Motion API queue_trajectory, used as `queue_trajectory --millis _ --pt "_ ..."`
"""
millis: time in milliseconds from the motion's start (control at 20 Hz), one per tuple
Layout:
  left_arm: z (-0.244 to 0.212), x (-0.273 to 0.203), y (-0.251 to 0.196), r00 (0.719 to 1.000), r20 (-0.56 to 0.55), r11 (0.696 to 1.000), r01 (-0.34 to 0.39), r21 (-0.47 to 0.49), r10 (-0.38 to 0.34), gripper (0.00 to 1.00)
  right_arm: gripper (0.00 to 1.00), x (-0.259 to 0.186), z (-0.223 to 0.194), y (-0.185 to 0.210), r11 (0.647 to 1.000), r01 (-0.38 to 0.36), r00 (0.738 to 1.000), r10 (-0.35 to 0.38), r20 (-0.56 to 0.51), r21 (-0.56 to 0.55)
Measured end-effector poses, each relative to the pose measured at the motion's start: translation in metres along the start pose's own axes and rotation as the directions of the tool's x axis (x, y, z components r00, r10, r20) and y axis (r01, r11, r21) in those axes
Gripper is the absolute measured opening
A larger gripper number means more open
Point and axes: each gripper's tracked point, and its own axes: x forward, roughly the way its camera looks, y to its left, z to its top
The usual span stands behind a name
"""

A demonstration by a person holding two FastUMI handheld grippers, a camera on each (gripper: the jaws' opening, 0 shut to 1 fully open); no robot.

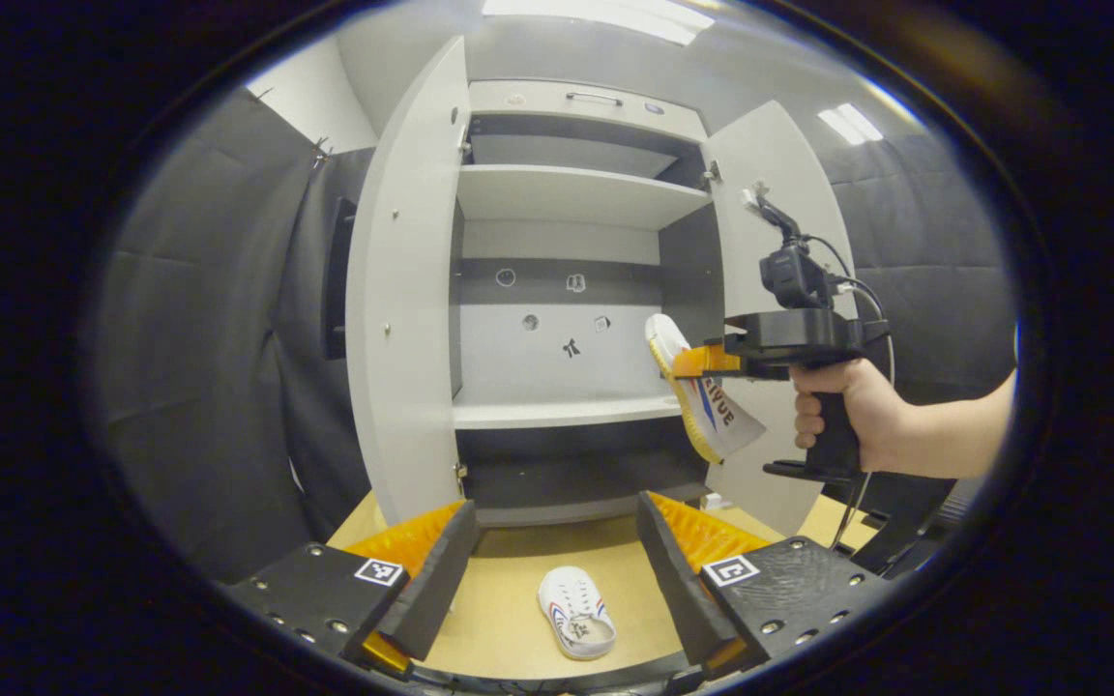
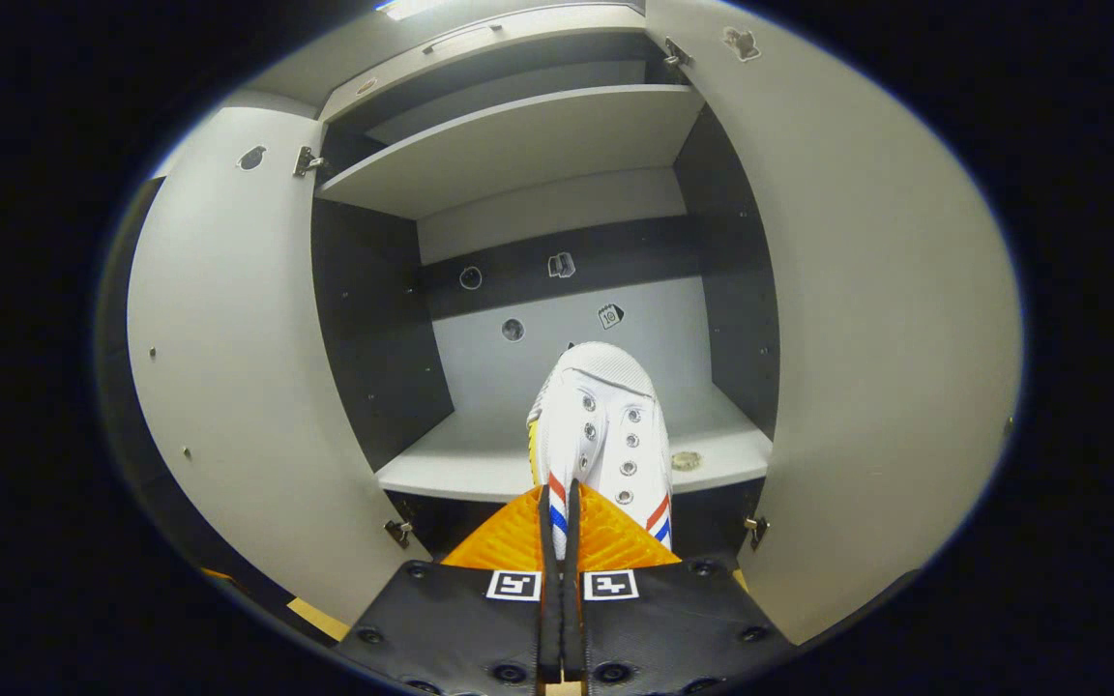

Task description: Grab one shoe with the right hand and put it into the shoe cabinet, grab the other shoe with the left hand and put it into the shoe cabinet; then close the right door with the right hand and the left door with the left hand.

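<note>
Shoe cabinet (image 1: 557,193) in front of me, both doors swung wide. My right gripper (image 2: 562,527) is clenched on one white shoe (image 2: 600,425), toe aimed at the mid shelf (image 2: 460,459). 2nd shoe (image 1: 576,613) lies on the table (image 1: 499,590) btwn my left gripper's (image 1: 557,570) spread fingers, untouched.

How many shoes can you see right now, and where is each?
2. One shoe is pinched in the right gripper, toe pointing into the open shoe cabinet above its lower shelf. The other shoe lies on the tabletop between the left gripper's open fingers.
</note>
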Motion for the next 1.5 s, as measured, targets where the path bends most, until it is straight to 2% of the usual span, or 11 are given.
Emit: queue_trajectory --millis 50,250,350,400,500,750,800,950,1050,1400,1500 --pt "0.006 0.003 0.003 1.000 0.005 1.000 -0.011 0.011 0.011 0.98 0.00 0.006 0.007 -0.001 1.000 0.003 1.000 -0.003 0.010 -0.013" --pt "0.012 0.016 0.000 0.999 0.003 0.999 -0.040 -0.029 0.040 0.94 0.00 0.049 0.039 -0.010 1.000 0.006 0.999 -0.007 0.036 0.007" --pt "0.019 0.022 -0.002 0.999 0.011 0.997 -0.048 -0.067 0.049 0.95 0.00 0.072 0.050 -0.014 1.000 0.004 0.999 -0.005 0.044 0.026" --pt "0.022 0.025 -0.003 0.998 0.018 0.996 -0.058 -0.070 0.059 0.94 0.06 0.082 0.054 -0.018 1.000 0.007 0.999 -0.008 0.043 0.025" --pt "0.024 0.030 0.002 0.995 0.016 0.994 -0.095 -0.062 0.096 0.98 0.00 0.102 0.059 -0.025 1.000 0.020 0.999 -0.021 0.040 0.023" --pt "0.023 0.038 0.001 0.992 0.008 0.989 -0.128 -0.075 0.129 0.98 0.02 0.146 0.069 -0.039 0.998 0.029 0.999 -0.031 0.036 0.051" --pt "0.027 0.039 0.004 0.989 0.015 0.987 -0.143 -0.072 0.144 0.94 0.02 0.154 0.071 -0.041 0.998 0.030 0.999 -0.032 0.036 0.050" --pt "0.030 0.041 0.013 0.981 0.013 0.980 -0.191 -0.064 0.192 0.98 0.02 0.179 0.069 -0.047 0.998 0.035 0.999 -0.036 0.024 0.055" --pt "0.030 0.041 0.017 0.975 0.004 0.973 -0.222 -0.061 0.223 0.93 0.02 0.189 0.060 -0.049 0.998 0.032 0.999 -0.031 -0.005 0.061" --pt "0.028 0.035 0.020 0.950 -0.026 0.950 -0.311 -0.040 0.310 0.98 0.02 0.207 0.040 -0.051 0.998 0.019 0.998 -0.015 -0.054 0.063" --pt "0.026 0.033 0.020 0.944 -0.034 0.943 -0.330 -0.049 0.328 0.96 0.03 0.212 0.038 -0.051 0.997 0.015 0.998 -0.010 -0.060 0.070"
